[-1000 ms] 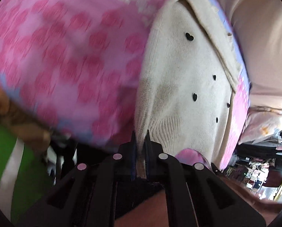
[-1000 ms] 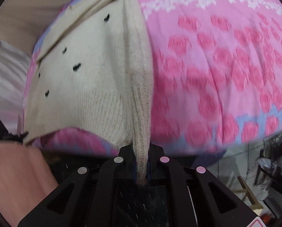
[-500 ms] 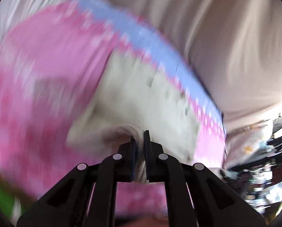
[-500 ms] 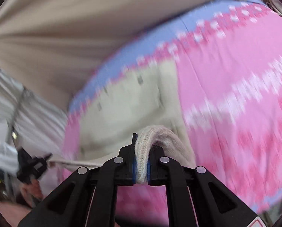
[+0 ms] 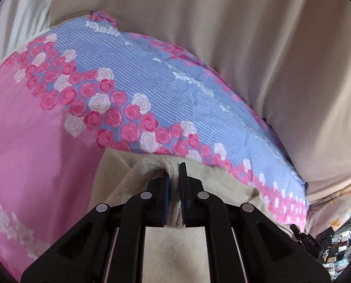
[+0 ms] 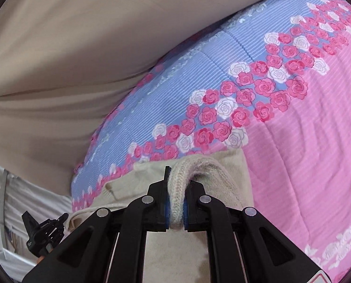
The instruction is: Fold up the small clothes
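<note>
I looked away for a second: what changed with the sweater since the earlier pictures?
Both grippers carried the cream sweater's near edge forward over its body, toward the blanket's blue end; the heart-dotted front is now out of view. Unchanged: left gripper and right gripper stay clamped on knit.

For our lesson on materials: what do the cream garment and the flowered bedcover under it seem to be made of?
Cream garment: seemingly knitted yarn, wool or acrylic; matte and fuzzy, with ribbed stitch rows where the right gripper pinches it.
Flowered bedcover: probably printed woven cotton or polyester; smooth, with fine stripes, quilting puckers and flat rose prints.
</note>
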The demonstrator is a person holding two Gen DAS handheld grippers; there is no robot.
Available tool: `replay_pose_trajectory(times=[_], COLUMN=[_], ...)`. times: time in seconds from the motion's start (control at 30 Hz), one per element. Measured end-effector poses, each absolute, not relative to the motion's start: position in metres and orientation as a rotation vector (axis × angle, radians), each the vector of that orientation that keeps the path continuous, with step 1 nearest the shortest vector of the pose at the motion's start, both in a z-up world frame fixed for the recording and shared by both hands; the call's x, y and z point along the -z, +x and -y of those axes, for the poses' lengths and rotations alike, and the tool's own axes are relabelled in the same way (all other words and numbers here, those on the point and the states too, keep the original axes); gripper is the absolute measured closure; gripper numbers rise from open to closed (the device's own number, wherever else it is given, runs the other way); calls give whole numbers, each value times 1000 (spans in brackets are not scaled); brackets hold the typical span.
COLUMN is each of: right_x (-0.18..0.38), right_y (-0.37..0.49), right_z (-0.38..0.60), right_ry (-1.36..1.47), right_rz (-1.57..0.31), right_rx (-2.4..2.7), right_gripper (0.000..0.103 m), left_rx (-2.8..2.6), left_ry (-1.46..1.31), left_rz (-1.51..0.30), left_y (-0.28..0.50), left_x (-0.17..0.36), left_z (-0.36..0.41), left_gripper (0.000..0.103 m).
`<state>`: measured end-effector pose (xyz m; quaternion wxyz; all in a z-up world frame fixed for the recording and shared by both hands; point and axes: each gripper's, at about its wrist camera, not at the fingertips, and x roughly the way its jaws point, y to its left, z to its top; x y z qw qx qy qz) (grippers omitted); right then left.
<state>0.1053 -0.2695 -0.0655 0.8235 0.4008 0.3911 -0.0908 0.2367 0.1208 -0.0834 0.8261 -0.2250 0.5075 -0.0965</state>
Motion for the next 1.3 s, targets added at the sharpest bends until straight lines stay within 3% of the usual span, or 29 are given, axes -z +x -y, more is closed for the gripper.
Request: replay_pose_trajectory(times=[0.27,0.53,0.6,0.63,0.67,0.73,0.83,0.87,0.9,0.93,1.13,1.3], right_x=[107,112,104,98,94,84,71,69,65,62,48,64], right_y=[130,135,130,126,121,109,94,92,90,88,116,116], right_z=[277,282,283,283,283,283,276,273,270,270,279,265], right_ry=[892,932,920,912,909,887,823,798,766,738,769,620], right_rz=[-890,-872,-850,-840,-827,-798,-765,-760,-748,-721,-762,-906], right_rx=[248,225,224,221,220,220,220,230,262,303,285,302], right_gripper=[95,87,82,81,79,78,77,70,50,41,40,40], left_rx=[139,152,152,136,128,73,85,116,146,173,216,160], left_ry=[-452,-521,-587,-634,-658,-673,-624,-608,-586,-550,-260,-225], left_rz=[-1155,-1160,-1145,-1117,-1095,-1006,-983,-982,-984,-991,-1068,-1140], left_y=[265,270,269,265,260,248,240,235,231,227,232,255], left_x=[126,146,144,140,134,120,106,99,94,90,94,125], left_z=[-112,-119,-128,-138,-147,-166,-178,-179,-175,-169,-107,-103], left_gripper=[97,92,87,77,56,39,40,39,39,39,38,31])
